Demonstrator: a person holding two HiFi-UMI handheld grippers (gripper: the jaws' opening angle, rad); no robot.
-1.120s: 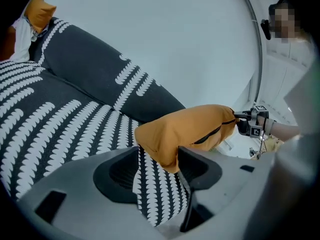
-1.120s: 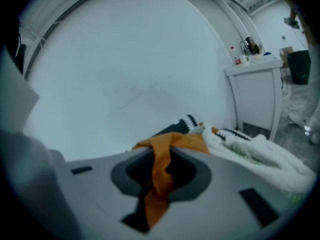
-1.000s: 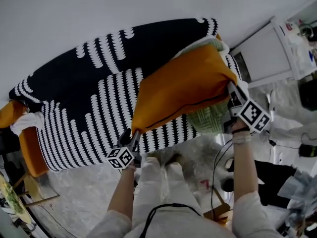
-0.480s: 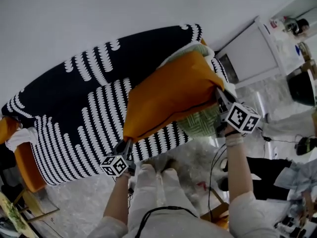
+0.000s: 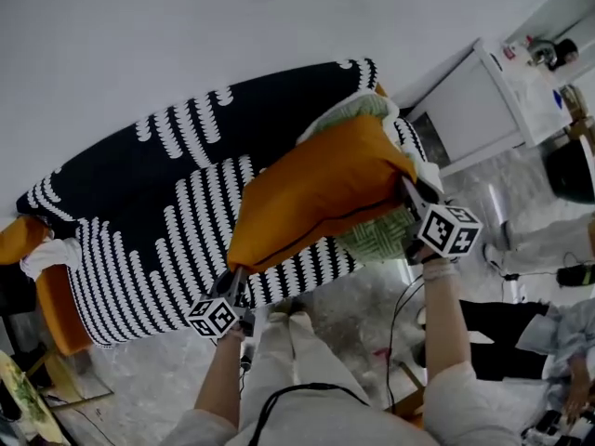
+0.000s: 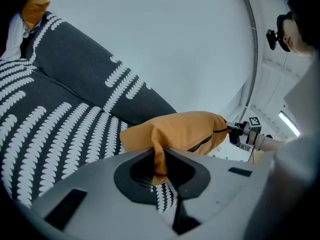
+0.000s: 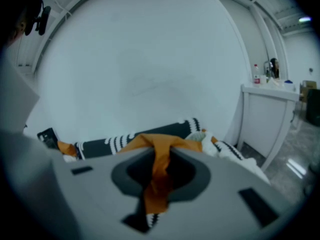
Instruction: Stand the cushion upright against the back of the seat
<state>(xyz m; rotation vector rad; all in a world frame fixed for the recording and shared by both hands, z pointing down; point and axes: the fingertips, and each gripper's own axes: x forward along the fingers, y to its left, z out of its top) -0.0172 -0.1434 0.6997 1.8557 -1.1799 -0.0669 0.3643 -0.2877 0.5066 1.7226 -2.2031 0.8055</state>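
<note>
White wall backs the striped sofa; the orange cushion hangs above its seat by two corners. Left gripper has just been closing its fingers on one corner, right gripper pinches the other. Such thin pinches may slip in the swing. A green pillow beneath crowds the backrest.

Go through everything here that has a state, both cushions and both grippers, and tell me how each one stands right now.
orange cushion: held up by two corners over the seat, not yet standing against the back.
left gripper: shut on one corner of the orange cushion; its jaws have just been closing on the fabric.
right gripper: shut on the opposite corner.
sofa: draped in a black-and-white cover.
green cushion: lying at the sofa's end, partly hidden by the orange cushion.
</note>
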